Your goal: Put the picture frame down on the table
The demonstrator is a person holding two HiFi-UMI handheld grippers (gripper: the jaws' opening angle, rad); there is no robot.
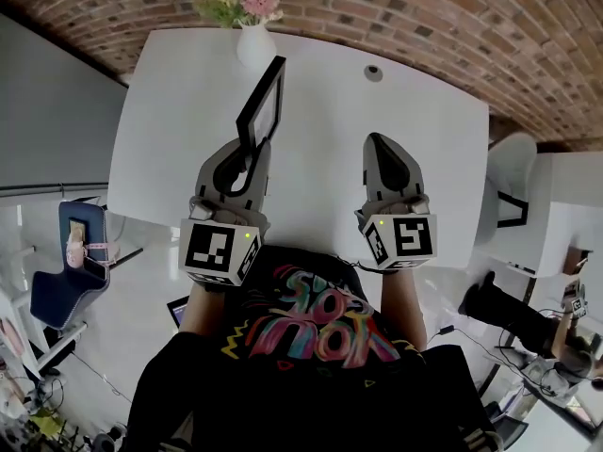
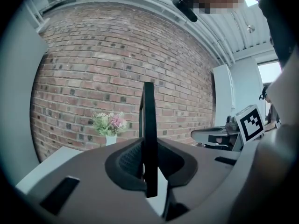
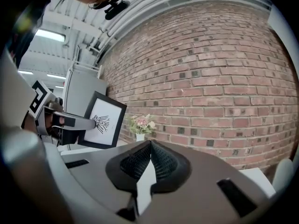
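Picture frame (image 1: 261, 109) pinched in the left gripper (image 1: 246, 155) above the table (image 1: 179, 121) — right gripper (image 1: 381, 149) (empty) pressed together.

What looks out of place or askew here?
Only the picture frame: it is held tilted above the table, pinched edge-on in the left gripper rather than lying down. The flower vase stands upright; nothing is spilled.

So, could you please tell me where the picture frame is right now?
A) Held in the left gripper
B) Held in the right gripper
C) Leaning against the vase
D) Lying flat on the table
A: the picture frame stands edge-on, clamped between the fingers of the left gripper, while the right gripper is shut on nothing.
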